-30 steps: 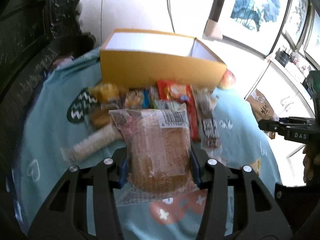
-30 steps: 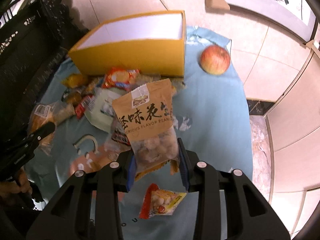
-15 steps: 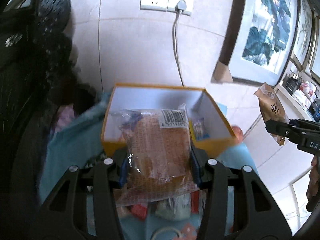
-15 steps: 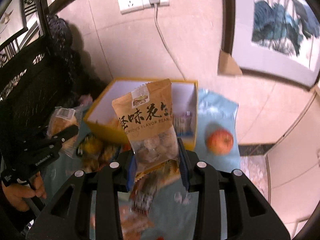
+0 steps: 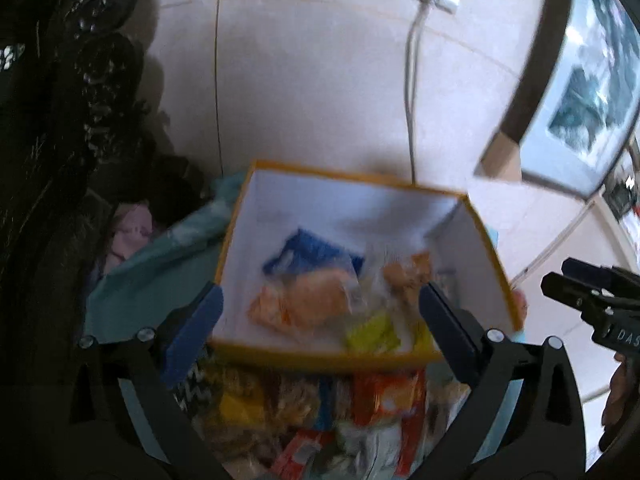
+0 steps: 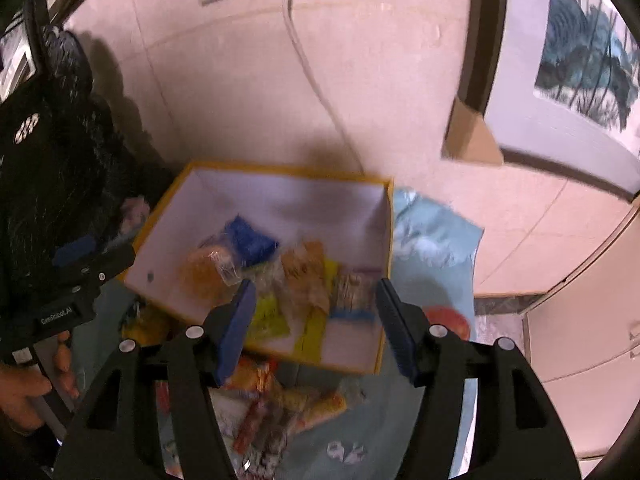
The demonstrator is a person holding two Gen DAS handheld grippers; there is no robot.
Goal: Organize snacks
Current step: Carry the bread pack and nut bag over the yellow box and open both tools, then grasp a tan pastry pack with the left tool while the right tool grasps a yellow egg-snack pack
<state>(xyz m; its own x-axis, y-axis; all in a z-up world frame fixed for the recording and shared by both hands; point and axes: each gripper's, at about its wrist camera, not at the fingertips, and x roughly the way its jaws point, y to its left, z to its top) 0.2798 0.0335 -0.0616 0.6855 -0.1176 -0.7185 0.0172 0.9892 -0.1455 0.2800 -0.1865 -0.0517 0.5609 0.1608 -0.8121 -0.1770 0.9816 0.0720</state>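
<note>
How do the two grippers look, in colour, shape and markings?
Both grippers are black plastic frames with silver screw heads and two long fingers that carry blue pads. The left gripper bears white lettering, "GenRobot.AI" as far as legible, seen from the right wrist. The right gripper shows white letters "DAS". Bare hands hold the handles; no sleeve is visible.

I see motion blur on the snacks (image 5: 320, 304) in both views; dim, dark fisheye corners; wall (image 6: 248, 92) evenly lit.

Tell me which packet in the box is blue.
The blue packet at the back of the yellow box, toward the far wall. The packets in front of it are orange, brown, yellow or clear.
</note>
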